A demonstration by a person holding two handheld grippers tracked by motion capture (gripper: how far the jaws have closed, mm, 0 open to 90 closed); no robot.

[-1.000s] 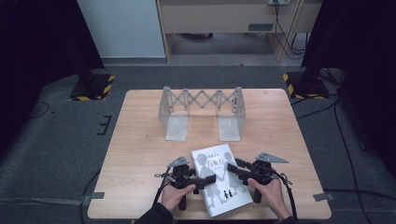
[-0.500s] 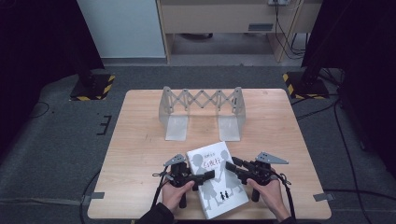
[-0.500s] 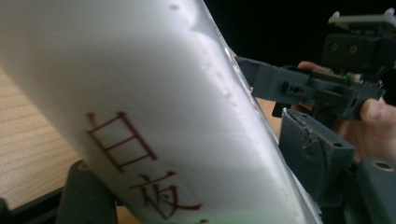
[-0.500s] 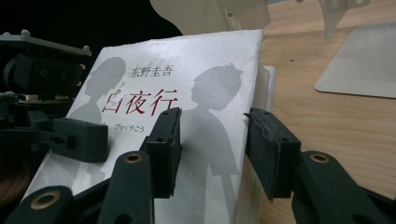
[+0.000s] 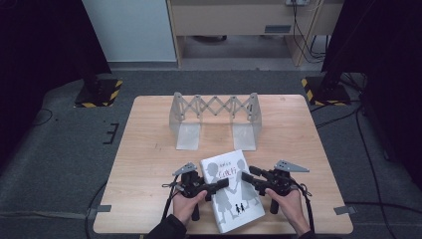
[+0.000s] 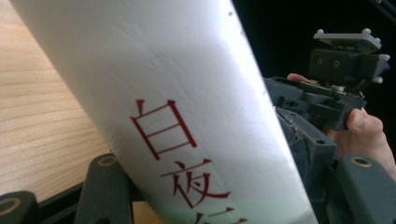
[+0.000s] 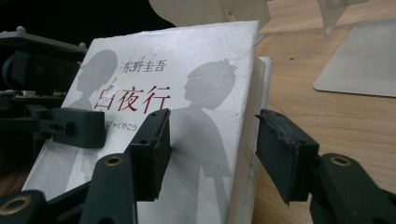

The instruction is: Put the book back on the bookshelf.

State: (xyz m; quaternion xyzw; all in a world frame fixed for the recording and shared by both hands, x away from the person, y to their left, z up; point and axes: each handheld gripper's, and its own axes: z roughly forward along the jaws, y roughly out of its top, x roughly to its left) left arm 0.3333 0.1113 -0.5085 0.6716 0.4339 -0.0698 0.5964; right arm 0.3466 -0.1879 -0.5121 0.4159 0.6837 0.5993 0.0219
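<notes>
A thick white book (image 5: 231, 191) with red title characters and grey silhouettes lies at the table's front middle. My left gripper (image 5: 221, 183) comes at it from the left, and its jaws have just been closing. In the left gripper view the spine (image 6: 187, 116) sits between them, and both pads press on it. My right gripper (image 5: 247, 176) is at the book's right edge, where its jaws have just been opening. The cover (image 7: 196, 107) and page edge stand between those jaws. The left pad hovers over the cover and the right pad is just off the pages.
A metal accordion book rack (image 5: 215, 119) with two flat foot plates stands at the table's back middle; one plate (image 7: 359, 60) lies beyond the book. Bare wood (image 5: 149, 164) flanks the book. The table's front edge is right below the hands.
The left jaws have narrowed onto the book's spine. The book has tipped a little, its far edge now higher in the picture. Both hands have stayed about where they were.
</notes>
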